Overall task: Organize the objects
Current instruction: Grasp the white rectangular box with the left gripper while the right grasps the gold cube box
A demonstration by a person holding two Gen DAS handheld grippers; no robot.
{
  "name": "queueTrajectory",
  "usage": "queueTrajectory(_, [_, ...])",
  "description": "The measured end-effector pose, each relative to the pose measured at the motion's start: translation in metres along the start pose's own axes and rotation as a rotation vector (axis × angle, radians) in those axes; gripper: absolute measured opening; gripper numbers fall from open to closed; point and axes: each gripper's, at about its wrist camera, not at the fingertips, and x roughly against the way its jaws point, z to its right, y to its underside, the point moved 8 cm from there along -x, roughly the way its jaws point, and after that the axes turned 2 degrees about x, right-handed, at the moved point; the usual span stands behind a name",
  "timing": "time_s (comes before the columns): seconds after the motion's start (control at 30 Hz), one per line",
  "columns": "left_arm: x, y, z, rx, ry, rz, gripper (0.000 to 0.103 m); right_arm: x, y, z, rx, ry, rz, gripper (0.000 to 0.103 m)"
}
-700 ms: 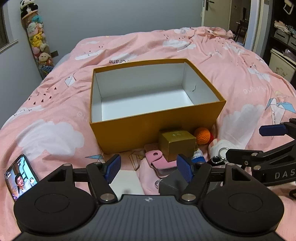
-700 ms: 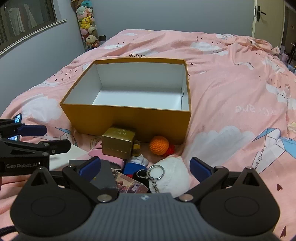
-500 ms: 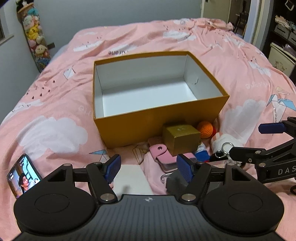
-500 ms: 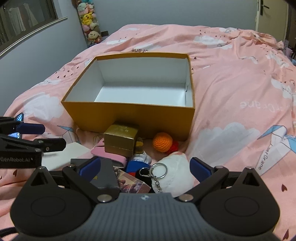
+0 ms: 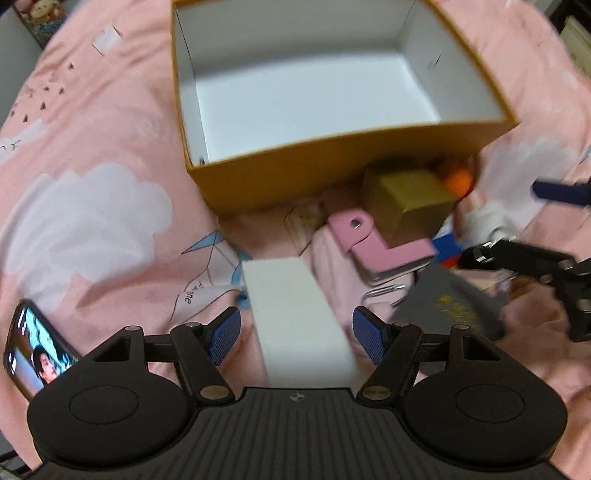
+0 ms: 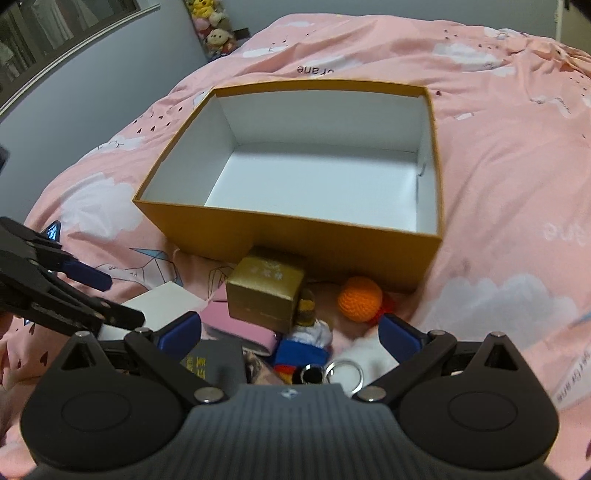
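An empty orange box (image 5: 314,177) (image 6: 295,236) with a white inside stands on the pink bed. In front of it lies a pile: a gold box (image 5: 406,195) (image 6: 266,291), an orange knitted ball (image 5: 458,181) (image 6: 360,297), a pink case (image 5: 384,243), a grey box (image 5: 450,306) (image 6: 210,362) and a keyring (image 6: 345,369). My left gripper (image 5: 295,334) points steeply down, open, with a white box (image 5: 295,317) between its pads, not pressed. My right gripper (image 6: 291,334) hangs open over the pile, holding nothing.
A phone (image 5: 33,354) with a lit screen lies on the duvet at the left. Plush toys (image 6: 214,26) stand against the far wall beside a window. The right gripper's fingers (image 5: 524,254) reach in over the pile's right side.
My left gripper has tipped downward and moved forward, so the white box now lies between its pads. My right gripper has moved closer to the pile and the orange box.
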Motion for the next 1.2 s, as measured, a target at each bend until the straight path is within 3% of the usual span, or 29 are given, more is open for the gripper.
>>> queueTrajectory(0.3, [-0.032, -0.006, 0.009, -0.011, -0.009, -0.182, 0.083, -0.031, -0.021, -0.002, 0.002, -0.057, -0.070, 0.101])
queueTrajectory(0.47, [-0.038, -0.008, 0.014, -0.024, -0.033, -0.230, 0.085, -0.053, -0.030, 0.002, -0.064, -0.095, -0.126, 0.096])
queueTrajectory(0.6, [-0.039, -0.005, 0.011, 0.007, -0.030, -0.265, 0.077, -0.069, -0.033, 0.006, -0.138, -0.127, -0.174, 0.095])
queueTrajectory(0.83, [-0.044, -0.004, 0.005, 0.045, 0.006, -0.326, 0.076, -0.090, -0.029, 0.000, -0.175, -0.165, -0.241, 0.095])
queueTrajectory(1.0, [-0.040, -0.005, 0.005, 0.033, 0.004, -0.321, 0.075, -0.099, -0.023, -0.002, -0.179, -0.172, -0.277, 0.078])
queueTrajectory(1.2, [-0.021, -0.003, -0.008, 0.091, 0.068, -0.262, 0.073, -0.093, -0.023, 0.002, -0.181, -0.185, -0.260, 0.072])
